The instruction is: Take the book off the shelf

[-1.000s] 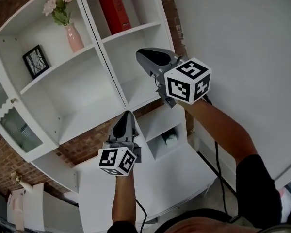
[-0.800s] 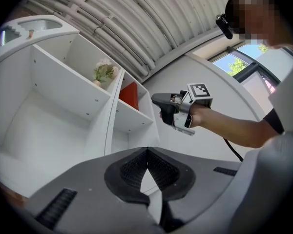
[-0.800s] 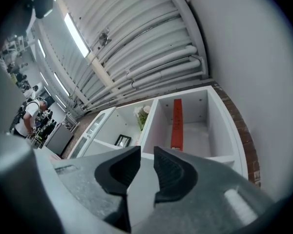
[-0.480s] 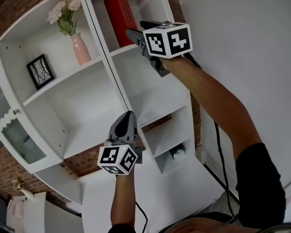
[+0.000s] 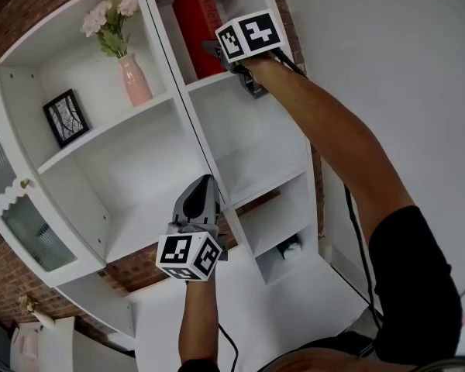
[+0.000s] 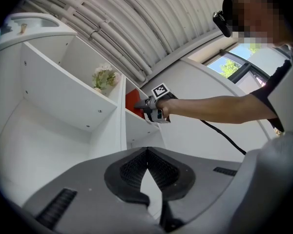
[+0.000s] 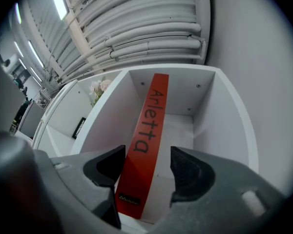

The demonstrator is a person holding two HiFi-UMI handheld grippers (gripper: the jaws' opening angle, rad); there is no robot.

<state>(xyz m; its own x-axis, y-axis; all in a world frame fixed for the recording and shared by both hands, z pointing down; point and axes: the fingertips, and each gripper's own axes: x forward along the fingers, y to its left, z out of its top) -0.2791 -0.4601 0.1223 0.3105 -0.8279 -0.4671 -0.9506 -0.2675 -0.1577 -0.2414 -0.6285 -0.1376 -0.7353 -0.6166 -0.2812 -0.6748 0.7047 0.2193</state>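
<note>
A tall red book stands upright in the top right compartment of the white shelf unit. My right gripper is raised to that compartment's front edge. In the right gripper view its jaws are opening, and the book's spine shows in the gap just beyond them, with neither pad touching it. My left gripper hangs lower, in front of the middle shelves, shut with nothing in it. The left gripper view also shows the book with the right gripper at it.
A pink vase with flowers and a small framed picture stand in the compartment to the left. A ribbed glass door is at the far left. A plain white wall runs along the right. A small object sits in a low cubby.
My right gripper has risen from the middle shelves to the top compartment with the red book, and its jaws have spread apart. The left gripper has stayed about where it was.
</note>
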